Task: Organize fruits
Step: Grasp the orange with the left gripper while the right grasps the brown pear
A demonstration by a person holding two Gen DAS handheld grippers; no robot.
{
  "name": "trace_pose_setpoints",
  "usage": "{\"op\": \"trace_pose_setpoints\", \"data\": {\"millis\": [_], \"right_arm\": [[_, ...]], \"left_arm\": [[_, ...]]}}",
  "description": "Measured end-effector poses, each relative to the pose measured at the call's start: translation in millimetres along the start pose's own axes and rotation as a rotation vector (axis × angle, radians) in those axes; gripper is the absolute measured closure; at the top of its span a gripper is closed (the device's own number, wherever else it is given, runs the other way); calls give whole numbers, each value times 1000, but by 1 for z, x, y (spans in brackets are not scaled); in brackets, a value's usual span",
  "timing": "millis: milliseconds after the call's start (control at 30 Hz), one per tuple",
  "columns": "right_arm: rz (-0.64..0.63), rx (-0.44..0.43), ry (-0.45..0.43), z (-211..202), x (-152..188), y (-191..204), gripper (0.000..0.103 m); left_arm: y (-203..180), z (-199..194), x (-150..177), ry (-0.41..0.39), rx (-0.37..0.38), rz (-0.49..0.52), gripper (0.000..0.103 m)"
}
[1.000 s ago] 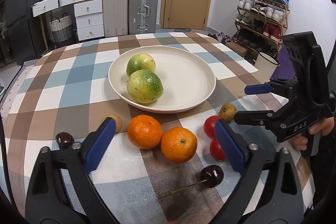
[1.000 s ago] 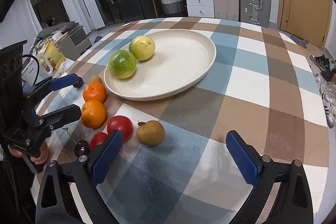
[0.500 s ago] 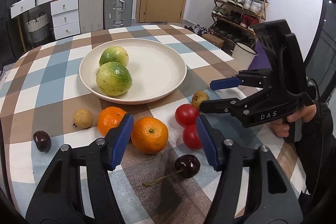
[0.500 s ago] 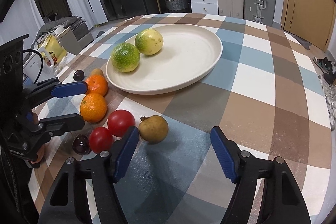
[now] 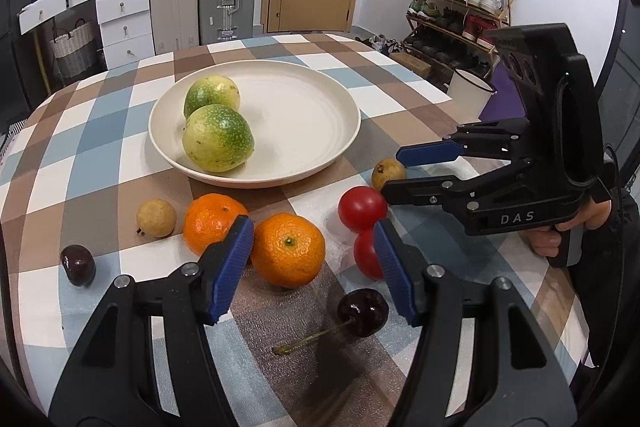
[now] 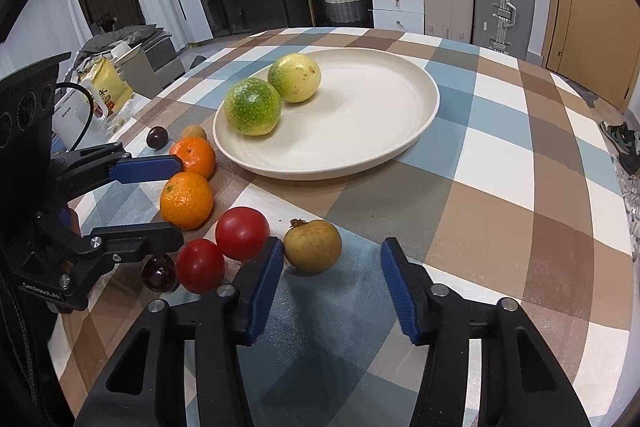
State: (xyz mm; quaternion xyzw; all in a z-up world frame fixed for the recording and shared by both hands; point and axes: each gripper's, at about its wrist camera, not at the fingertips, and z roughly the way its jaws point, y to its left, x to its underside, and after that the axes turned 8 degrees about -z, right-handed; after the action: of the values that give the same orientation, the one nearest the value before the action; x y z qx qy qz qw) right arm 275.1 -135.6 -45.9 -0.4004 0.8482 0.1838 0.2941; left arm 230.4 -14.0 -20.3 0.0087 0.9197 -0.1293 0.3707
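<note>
L gripper (image 5: 314,263) fingers part open, holding nothing, low over the nearer tangerine (image 5: 287,249) w/ a 2nd tangerine (image 5: 212,223) just left. R gripper (image 6: 330,289) also part open & empty, by the small brown fruit (image 6: 313,246). Two green-yellow passion fruits (image 5: 218,137) touching each other sit on cream plate (image 5: 320,107); two tomatoes (image 5: 362,208) & cherry (image 5: 362,311) on checked tabletop (image 5: 100,131)
</note>
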Motion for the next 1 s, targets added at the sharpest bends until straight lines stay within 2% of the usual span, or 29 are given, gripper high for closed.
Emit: {"op": "trace_pose_setpoints", "data": {"millis": [67,267,367,467,533,767,833,867,1000], "right_arm": [[-5,-2,-4,-1,0,1,57],[-1,-2,-11,-2,-1,0,58],[2,-6,-10,-2,-1,0,57],[-3,-4,-9,-1,-1,0,57],[-5,-6,-6,-1,-1,0,57],[-4,-8,-5,0,-1,0,57],[-4,-7,-6,0,-1,0,57],[-6,-6,-6,0,-1,0,57],[-9,-12,-4,1,-1,1,61]], "left_arm": [[-2,1,0,2,-9,8,43],[-4,2,2,0,-17,12,44],[-1,4,1,16,5,-3,54],[3,2,0,21,45,-22,54],[2,6,1,32,17,-16,54],[14,10,-1,52,34,-73,54],[14,10,-1,51,31,-70,59],[15,11,-1,53,30,-67,66],[17,10,-1,51,31,-68,66]]}}
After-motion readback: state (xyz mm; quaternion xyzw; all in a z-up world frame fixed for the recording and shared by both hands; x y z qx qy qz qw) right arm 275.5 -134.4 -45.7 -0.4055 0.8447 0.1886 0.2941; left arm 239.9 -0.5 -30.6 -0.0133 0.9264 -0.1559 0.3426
